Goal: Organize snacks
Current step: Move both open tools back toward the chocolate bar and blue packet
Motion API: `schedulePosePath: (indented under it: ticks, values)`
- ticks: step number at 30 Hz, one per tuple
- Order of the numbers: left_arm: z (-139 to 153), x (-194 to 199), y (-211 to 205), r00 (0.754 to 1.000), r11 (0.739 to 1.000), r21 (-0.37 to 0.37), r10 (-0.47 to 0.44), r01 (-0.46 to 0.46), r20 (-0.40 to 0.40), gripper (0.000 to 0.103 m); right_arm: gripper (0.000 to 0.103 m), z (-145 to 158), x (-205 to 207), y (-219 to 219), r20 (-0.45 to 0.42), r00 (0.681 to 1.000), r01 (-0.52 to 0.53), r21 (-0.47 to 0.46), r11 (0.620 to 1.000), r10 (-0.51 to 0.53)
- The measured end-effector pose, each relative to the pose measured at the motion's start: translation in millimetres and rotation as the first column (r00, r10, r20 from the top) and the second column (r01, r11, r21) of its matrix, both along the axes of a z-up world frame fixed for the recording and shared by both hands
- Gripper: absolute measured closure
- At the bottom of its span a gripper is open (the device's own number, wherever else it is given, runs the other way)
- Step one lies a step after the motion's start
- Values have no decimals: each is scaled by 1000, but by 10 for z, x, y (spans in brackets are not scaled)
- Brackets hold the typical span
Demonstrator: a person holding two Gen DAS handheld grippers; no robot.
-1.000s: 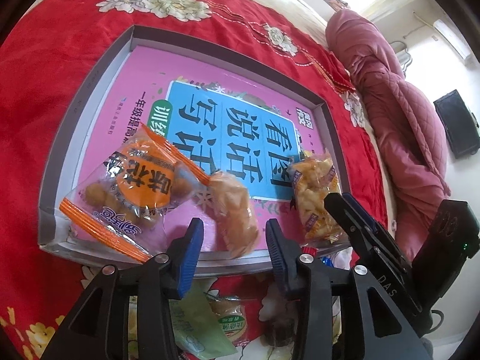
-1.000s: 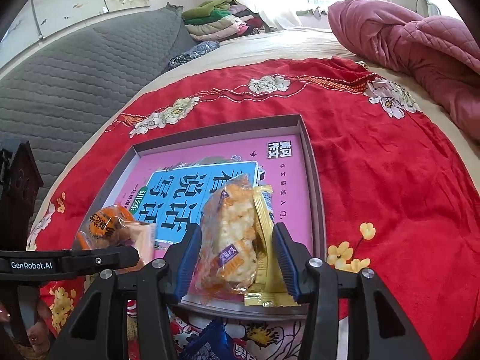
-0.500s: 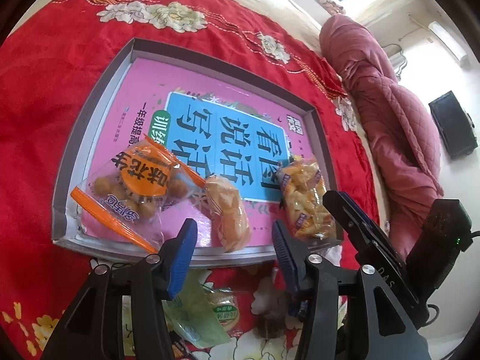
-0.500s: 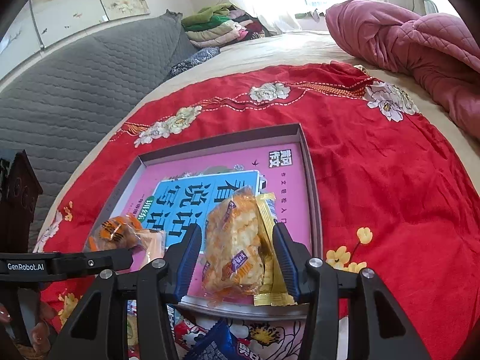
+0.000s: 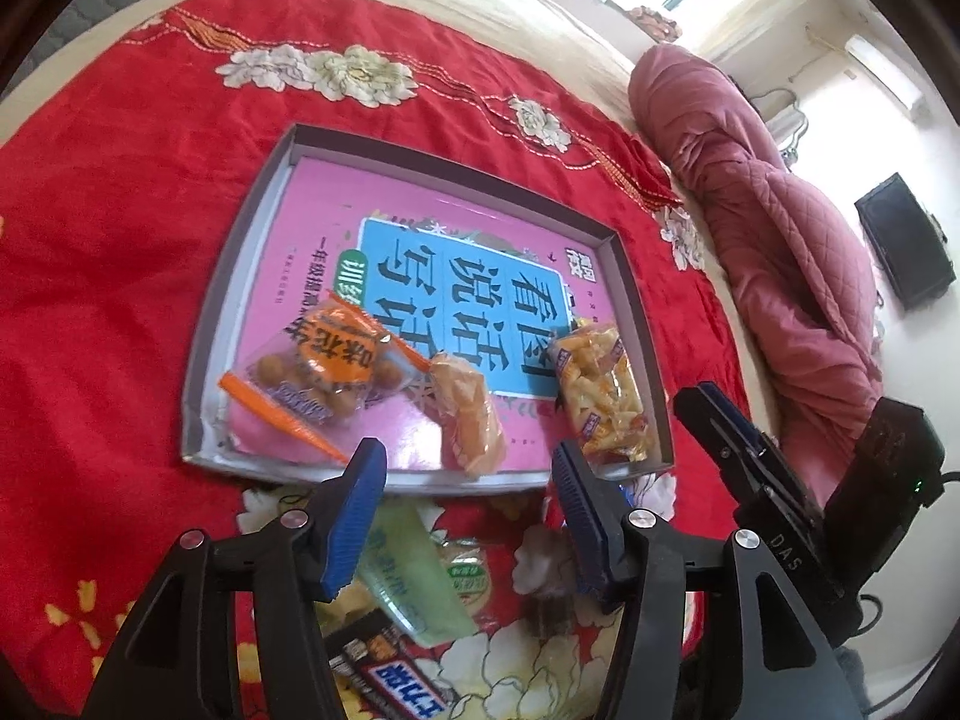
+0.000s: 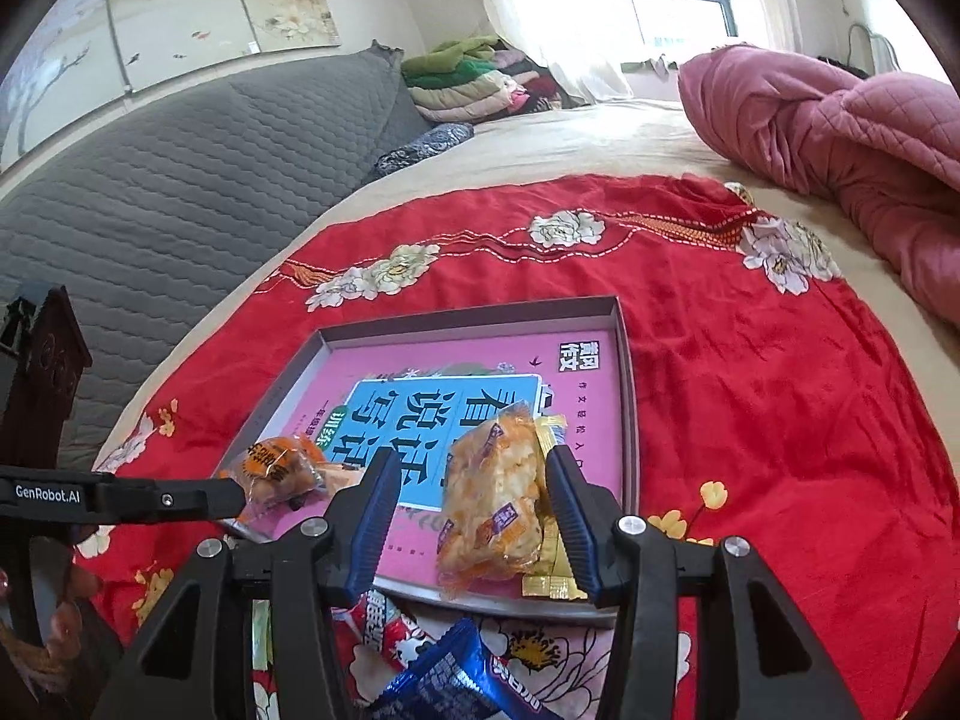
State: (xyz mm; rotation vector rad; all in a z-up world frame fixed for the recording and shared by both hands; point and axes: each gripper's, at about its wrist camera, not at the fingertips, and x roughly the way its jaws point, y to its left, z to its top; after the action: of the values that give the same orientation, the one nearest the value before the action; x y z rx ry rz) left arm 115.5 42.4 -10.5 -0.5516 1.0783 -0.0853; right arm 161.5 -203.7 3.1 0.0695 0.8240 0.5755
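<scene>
Snacks sit along the near edge of the tray [image 5: 210,324], which lies on a red cloth [image 5: 108,192] spread over the bed. Far left in the left wrist view, the orange peanut pack [image 5: 324,366] lies inside the tray's near-left corner, on the pink book cover that lines the tray floor. Next along, a small orange bun pack [image 5: 468,420] rests near the middle of the front edge, close to the peanuts. Further right, the cracker pack [image 5: 600,396] lies in the near-right corner. Left tool [image 5: 465,516] hangs over the cloth just short of the tray, its blue pads spread apart and holding nothing. Under it, outside the tray, a green packet [image 5: 408,582] and a dark chocolate bar [image 5: 390,678] lie on the cloth. On the right side, the right tool [image 6: 471,528] is wide apart too, pads either side of the cracker pack [image 6: 498,504] and not pinching it. A gold wrapper [image 6: 552,576] peeks out beside the crackers, against the right pad. Outside the tray's front rim, a red-and-white pack [image 6: 384,624] and a blue pack [image 6: 456,684] lie on the cloth. Far right, a pink quilt [image 6: 840,132] is heaped on the bed.
</scene>
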Motion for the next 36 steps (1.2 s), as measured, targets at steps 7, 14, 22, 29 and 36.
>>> schedulePosePath:
  ticks: [7, 14, 22, 29, 36]
  values:
    - [68, -162, 48, 1000, 999, 45, 3, -2, -7, 43, 43, 56, -100, -35, 17, 1000, -5, -4, 1000, 5]
    - [100, -277, 139, 1000, 999, 49, 20, -19, -12, 41, 38, 102, -181, -91, 19, 1000, 3, -3, 1000, -3]
    - [95, -395, 157, 999, 996, 81, 29, -27, -32, 41, 38, 151, -322, -136, 13, 1000, 0, -8, 1000, 1]
    - [-25, -510, 85, 995, 996, 90, 22, -14, -97, 41, 38, 123, -452, -201, -29, 1000, -13, -30, 999, 13]
    - [-242, -695, -10, 983, 998, 67, 24, -12, -179, 41, 38, 48, -625, -206, -77, 996, -56, -103, 993, 48]
